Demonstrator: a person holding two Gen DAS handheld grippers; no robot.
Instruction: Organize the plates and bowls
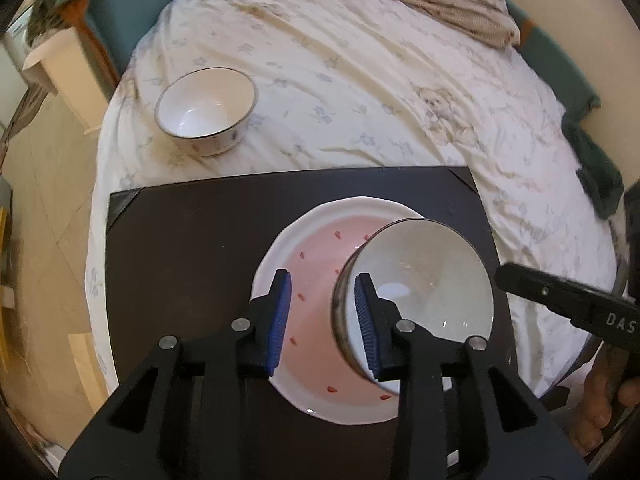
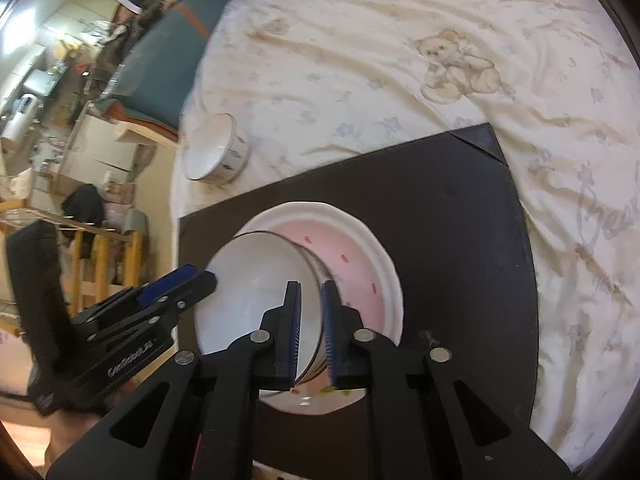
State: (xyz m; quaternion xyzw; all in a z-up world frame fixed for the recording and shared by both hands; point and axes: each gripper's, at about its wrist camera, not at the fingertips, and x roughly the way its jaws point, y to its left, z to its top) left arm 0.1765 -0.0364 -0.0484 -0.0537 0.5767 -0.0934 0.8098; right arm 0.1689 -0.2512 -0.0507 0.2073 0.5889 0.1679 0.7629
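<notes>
Here the bowl's (image 2: 256, 296) wall stands between the right jaws.

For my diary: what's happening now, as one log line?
right gripper: shut on bowl rim | left gripper: open, astride same rim | bowl: over plate

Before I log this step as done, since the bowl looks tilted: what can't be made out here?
- Whether the bowl rests flat on the pink plate: both views, its underside hidden by its own wall.
- Right gripper contact on the bowl rim: pads hide it.
- Right gripper's fingertips in the left wrist view: cut off by the edge.
- Far bowl's pattern: blurred.
</notes>
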